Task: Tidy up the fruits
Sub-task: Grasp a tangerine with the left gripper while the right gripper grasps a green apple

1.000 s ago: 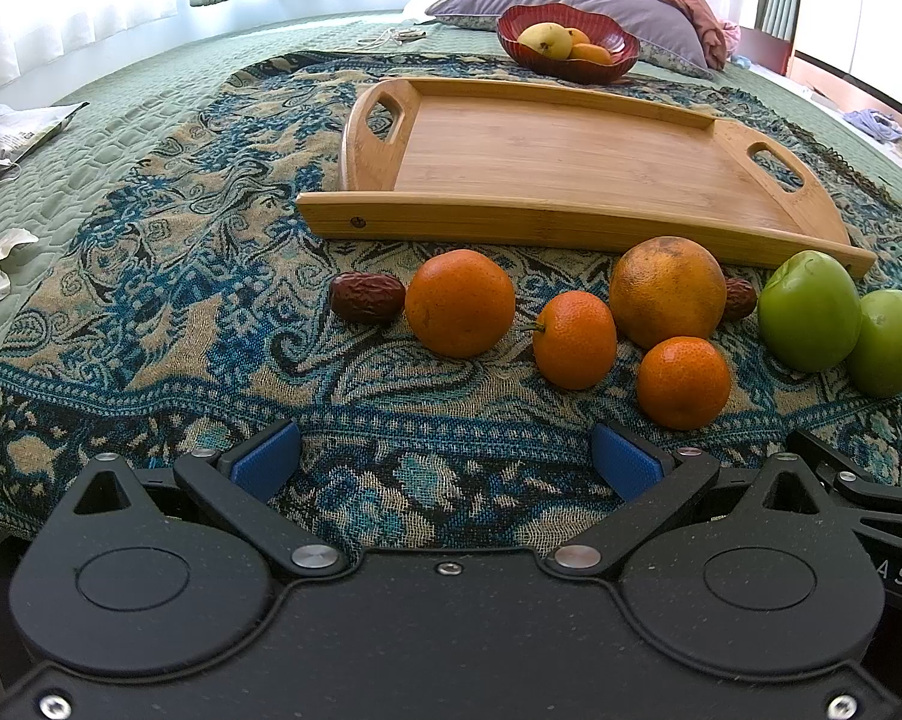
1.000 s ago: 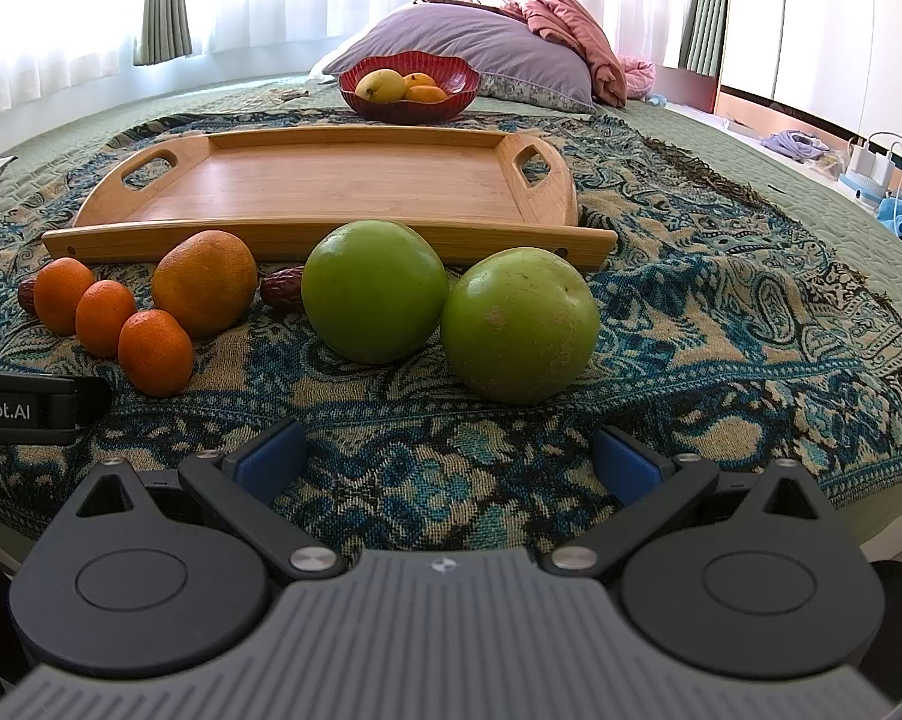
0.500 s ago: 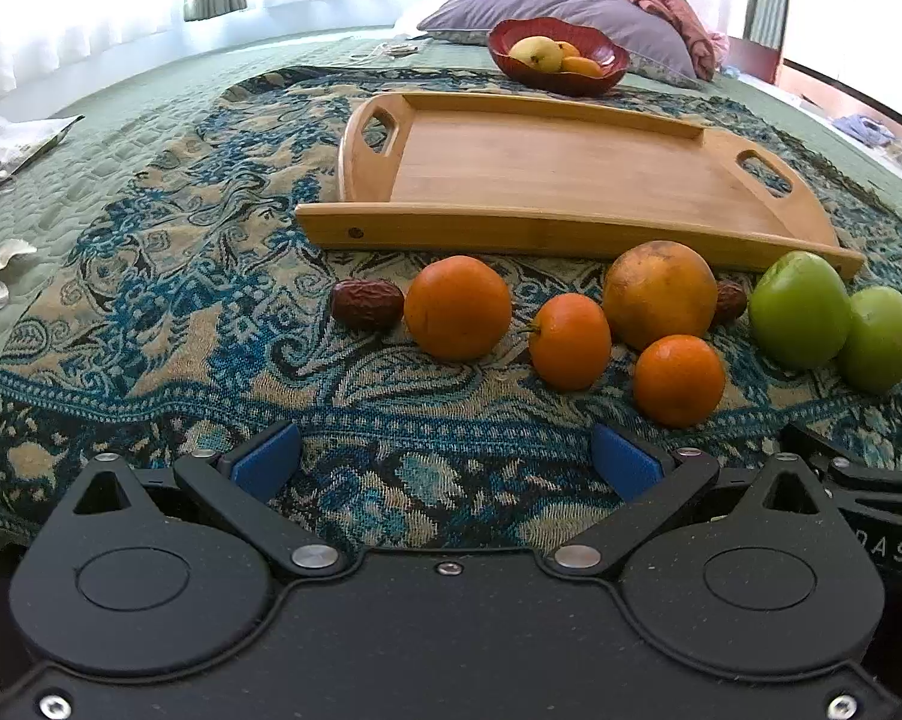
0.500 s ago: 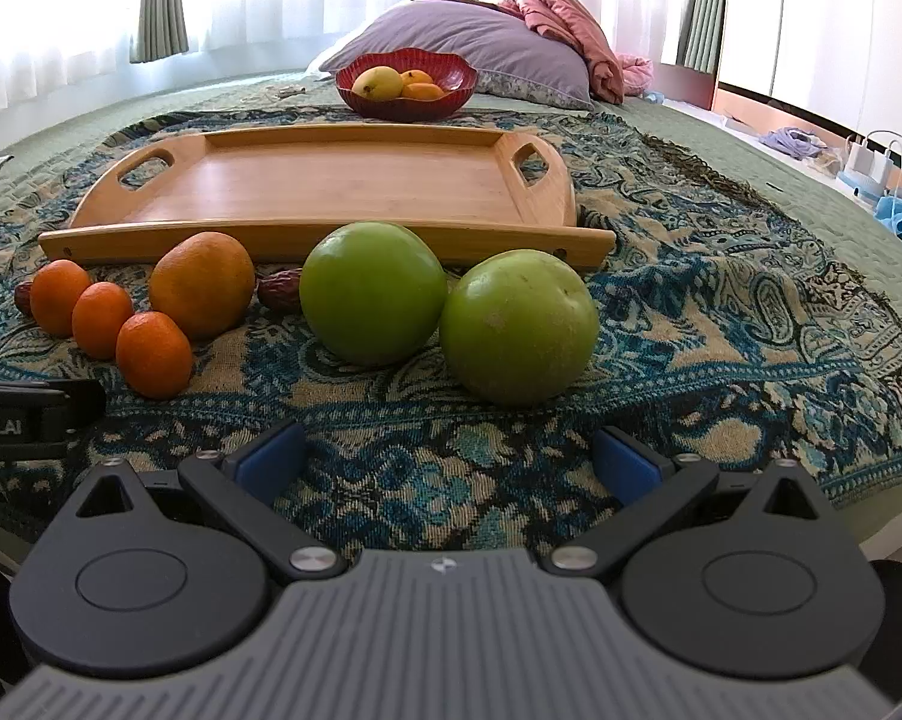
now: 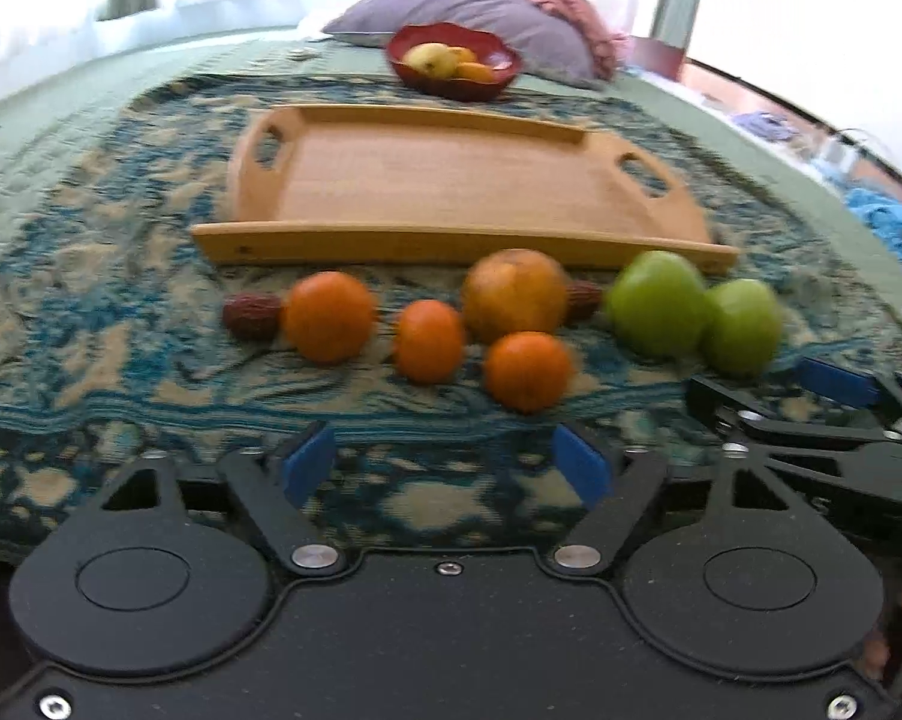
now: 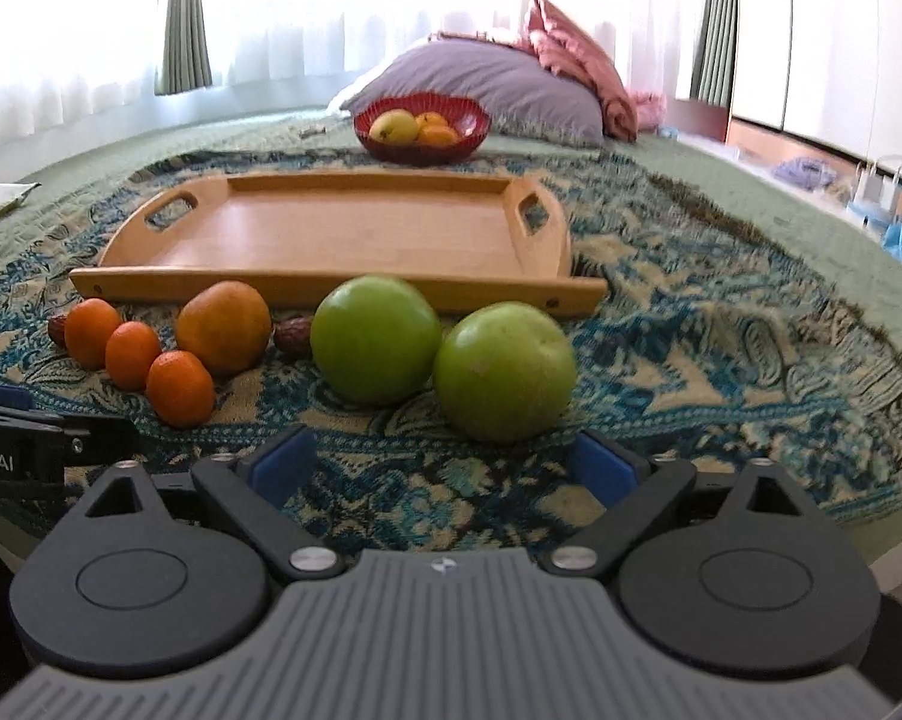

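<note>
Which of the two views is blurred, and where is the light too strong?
Left wrist view: blurred all over, the wooden tray and oranges smeared. Right wrist view: sharp, green apples crisp, but the window behind the curtains is washed out white.

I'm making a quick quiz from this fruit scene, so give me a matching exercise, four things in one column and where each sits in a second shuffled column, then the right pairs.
Things:
1. wooden tray
2. red bowl
3. two green apples
4. purple pillow

Places:
A. holds a yellow fruit and orange ones
B. on the patterned blanket, nearest the right gripper
C. farthest back, behind the bowl
D. bare inside, just behind the row of loose fruit

Pairs: 1-D, 2-A, 3-B, 4-C
</note>
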{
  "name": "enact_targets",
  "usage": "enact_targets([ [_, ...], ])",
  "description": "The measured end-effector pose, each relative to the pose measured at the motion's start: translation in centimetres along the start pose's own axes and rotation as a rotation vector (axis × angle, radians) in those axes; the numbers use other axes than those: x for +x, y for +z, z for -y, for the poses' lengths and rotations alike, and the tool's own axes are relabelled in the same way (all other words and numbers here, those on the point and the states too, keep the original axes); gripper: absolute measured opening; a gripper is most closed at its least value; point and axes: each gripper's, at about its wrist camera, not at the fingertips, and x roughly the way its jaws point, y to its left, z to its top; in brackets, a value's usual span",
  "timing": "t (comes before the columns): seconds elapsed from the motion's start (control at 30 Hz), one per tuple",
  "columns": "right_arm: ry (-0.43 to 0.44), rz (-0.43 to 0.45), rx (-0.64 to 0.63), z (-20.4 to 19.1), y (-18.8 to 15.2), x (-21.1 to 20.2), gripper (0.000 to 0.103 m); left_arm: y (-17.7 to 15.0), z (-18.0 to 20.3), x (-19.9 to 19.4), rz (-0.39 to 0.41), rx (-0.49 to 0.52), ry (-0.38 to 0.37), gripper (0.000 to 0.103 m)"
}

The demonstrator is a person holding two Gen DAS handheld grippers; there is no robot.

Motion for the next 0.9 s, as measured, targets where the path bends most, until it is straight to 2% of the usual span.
enact_targets([
  [0.13,-0.002,0.040,-0.017,0.5,0.3,-0.6,0.092,0.1,1.2,0.1,0.012,0.016,-0.039,0.060],
  [0.27,-0.001,0.053,-0.009,1.2,0.8,-0.4,0.087,0.3,1.9,0.4,0.045,0.013,-0.089,0.057],
  [0.37,-0.011,0.062,-0.017,1.4,0.9,-0.2,0.085,0.4,2.2,0.8,0.068,-0.003,-0.109,0.050],
  [0.5,-0.016,0.074,-0.022,1.6,0.9,0.2,0.085,0.2,2.6,1.2,0.089,0.009,-0.085,0.046],
  [0.9,0.023,0.067,0.003,2.6,0.6,1.5,0.073,0.0,2.9,2.4,0.110,0.058,-0.053,0.044],
])
